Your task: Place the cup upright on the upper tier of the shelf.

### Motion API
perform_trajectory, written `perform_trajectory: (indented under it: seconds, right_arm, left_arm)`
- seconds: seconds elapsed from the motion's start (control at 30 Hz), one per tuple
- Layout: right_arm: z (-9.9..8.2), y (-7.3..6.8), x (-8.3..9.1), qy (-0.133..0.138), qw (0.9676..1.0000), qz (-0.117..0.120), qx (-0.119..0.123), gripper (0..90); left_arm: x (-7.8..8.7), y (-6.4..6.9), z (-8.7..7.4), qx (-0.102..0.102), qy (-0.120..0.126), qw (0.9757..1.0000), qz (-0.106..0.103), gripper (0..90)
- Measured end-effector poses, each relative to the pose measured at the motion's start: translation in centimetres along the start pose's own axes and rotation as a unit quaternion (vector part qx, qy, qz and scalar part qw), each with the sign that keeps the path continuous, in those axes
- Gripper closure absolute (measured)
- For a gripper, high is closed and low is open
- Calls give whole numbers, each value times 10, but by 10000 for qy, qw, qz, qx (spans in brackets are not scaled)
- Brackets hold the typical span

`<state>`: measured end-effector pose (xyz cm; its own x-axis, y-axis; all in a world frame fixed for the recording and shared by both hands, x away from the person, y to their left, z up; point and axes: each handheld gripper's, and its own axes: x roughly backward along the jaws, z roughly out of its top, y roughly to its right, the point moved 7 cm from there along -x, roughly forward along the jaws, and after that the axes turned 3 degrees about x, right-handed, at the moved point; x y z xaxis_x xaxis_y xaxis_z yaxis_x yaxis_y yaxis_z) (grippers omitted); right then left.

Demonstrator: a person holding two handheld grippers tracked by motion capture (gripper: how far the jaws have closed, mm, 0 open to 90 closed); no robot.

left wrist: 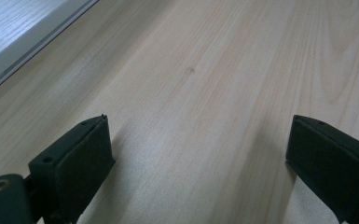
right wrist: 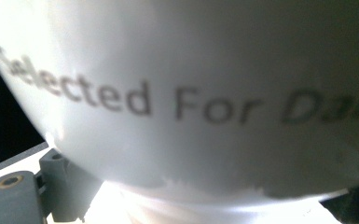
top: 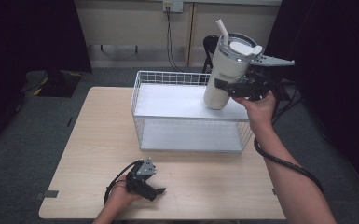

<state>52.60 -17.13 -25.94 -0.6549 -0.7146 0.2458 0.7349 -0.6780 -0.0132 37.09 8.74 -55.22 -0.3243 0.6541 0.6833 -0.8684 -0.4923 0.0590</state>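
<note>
A: where's the tumbler (top: 224, 77) at?

B: tilted over the wire basket (top: 168, 78), base touching its upper shelf. right gripper (top: 233, 88) has its jaws clamped on it.

A: and the left gripper (top: 155, 189)?

B: sitting low on the table (top: 93, 140), jaws wide apart, holding nothing.
</note>
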Motion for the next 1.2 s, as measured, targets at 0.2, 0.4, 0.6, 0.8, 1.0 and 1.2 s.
perform_trajectory:
  seconds: [0.2,0.4,0.6,0.8,1.0,1.2]
  right_arm:
    - [-3,3,-4,-3,10000,-71,-8,96]
    - [-6,6,-9,-22,9998,-174,6,96]
    - [-8,8,-12,-47,9998,-189,-2,96]
    - [-11,9,-15,-69,9997,-241,-28,96]
    - [-17,11,-18,-161,9994,-313,2,95]
    - [-17,12,-19,-87,9995,-302,-68,94]
  left_arm:
    - [0,0,0,1,0,10000,-2,63]
    - [0,0,0,1,1,10000,0,63]
    - [0,0,0,0,-1,10000,-2,63]
    - [0,0,0,1,0,10000,-2,63]
    - [0,0,0,2,0,10000,-2,63]
    - [0,0,0,3,2,10000,-2,63]
